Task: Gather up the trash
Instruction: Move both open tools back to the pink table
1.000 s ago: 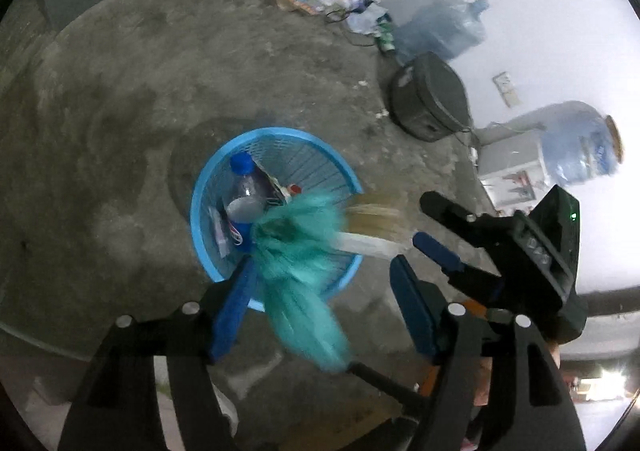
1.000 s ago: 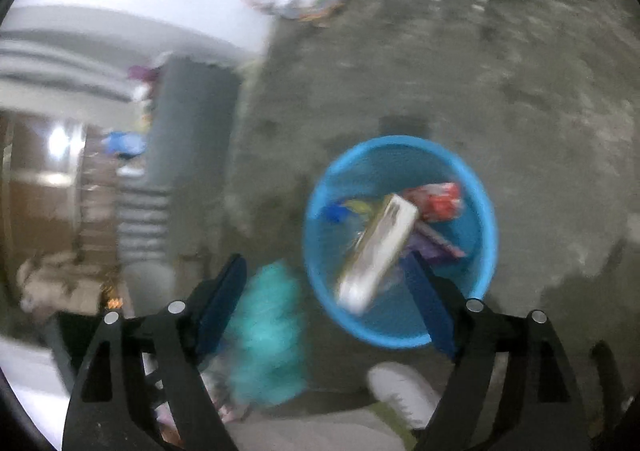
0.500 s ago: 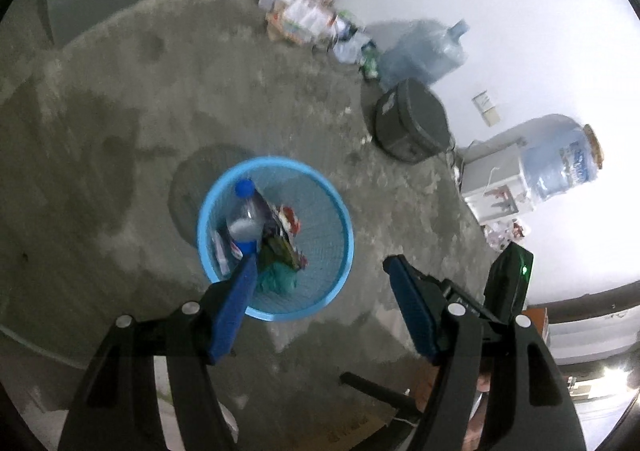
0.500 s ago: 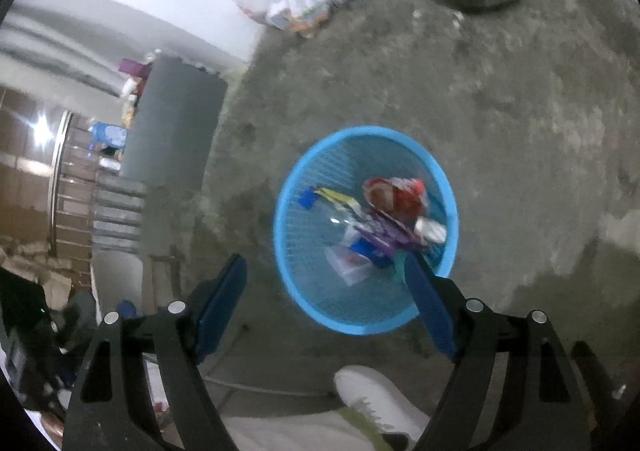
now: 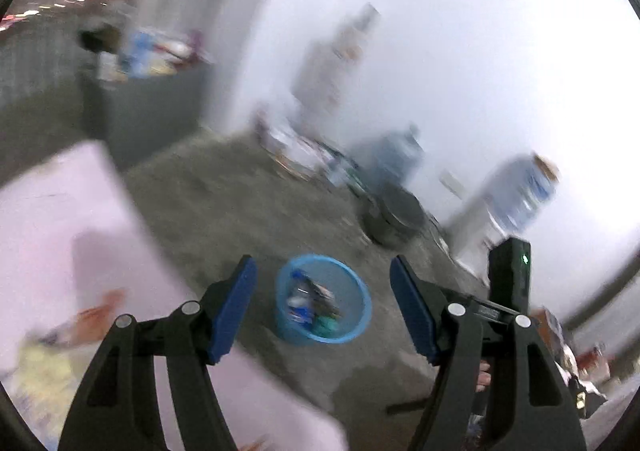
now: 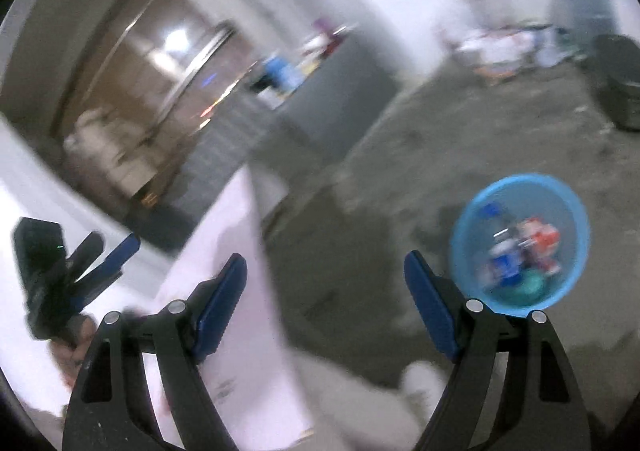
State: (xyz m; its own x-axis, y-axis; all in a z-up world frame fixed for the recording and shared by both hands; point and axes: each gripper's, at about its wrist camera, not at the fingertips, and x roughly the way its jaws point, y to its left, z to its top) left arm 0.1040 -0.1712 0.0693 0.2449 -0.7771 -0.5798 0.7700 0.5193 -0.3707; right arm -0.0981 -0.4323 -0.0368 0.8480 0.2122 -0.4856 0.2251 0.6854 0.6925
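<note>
Plainly, both views were badly smeared, so detail was thin. The left gripper (image 5: 322, 303) had its blue pads spread wide with nothing between them; the right gripper (image 6: 326, 301) likewise stood splayed and empty. The blue basket (image 5: 362, 309) sat on the concrete floor (image 5: 224, 211), its mouth facing straight up; being round, it showed no long axis to speak of. Inside lay the collected trash (image 6: 520, 255): something blue-and-white, something red, a bit of green, jumbled with no readable lie. A pale pink table (image 5: 48, 235) filled the lower left of the left view, with blurred orange and yellow scraps (image 5: 92, 321) on it, probably the next trash, though type and orientation could not be told. Risks, as judged: reaching into that blur, a gripper might close on the tabletop edge or miss a flat wrapper altogether, thin pieces giving the pads little to bite. The two grippers were working close together, the left one showing in the right view's lower left, so they could knock each other on the way in. The basket stood well apart from the table, so a loosely pinched piece could fall short onto the floor.
</note>
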